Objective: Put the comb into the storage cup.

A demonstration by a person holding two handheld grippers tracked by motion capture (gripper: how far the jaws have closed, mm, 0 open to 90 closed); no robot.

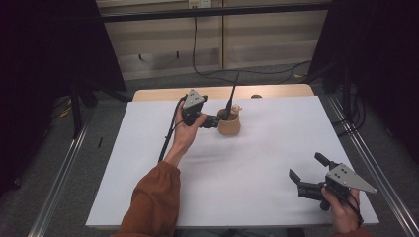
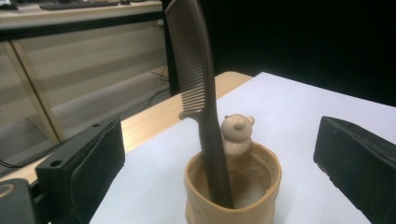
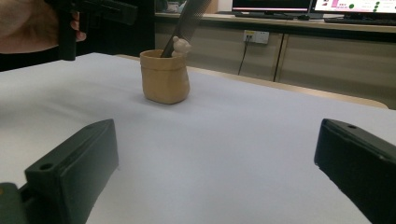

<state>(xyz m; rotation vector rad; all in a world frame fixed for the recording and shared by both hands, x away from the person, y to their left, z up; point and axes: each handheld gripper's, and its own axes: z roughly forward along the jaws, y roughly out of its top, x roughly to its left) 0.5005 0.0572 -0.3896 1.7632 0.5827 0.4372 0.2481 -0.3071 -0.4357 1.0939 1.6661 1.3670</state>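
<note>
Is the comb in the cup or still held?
In the cup: the comb stands handle-down inside, and the left gripper is open around it.

The person's left forearm, in a rust-orange sleeve (image 1: 150,200), comes in from the near edge of the table and stretches forward, wrist nearly straight. The left hand (image 1: 185,132) wraps the body of the left gripper (image 1: 213,121) from below and holds it roughly level toward the far edge, its jaws spread wide with nothing pressed between the pads. The right hand (image 1: 342,210) sits low at the near right corner of the table, fingers curled around the right gripper (image 1: 306,165). That gripper points toward the table's middle, its two black jaws standing wide apart and empty.
</note>
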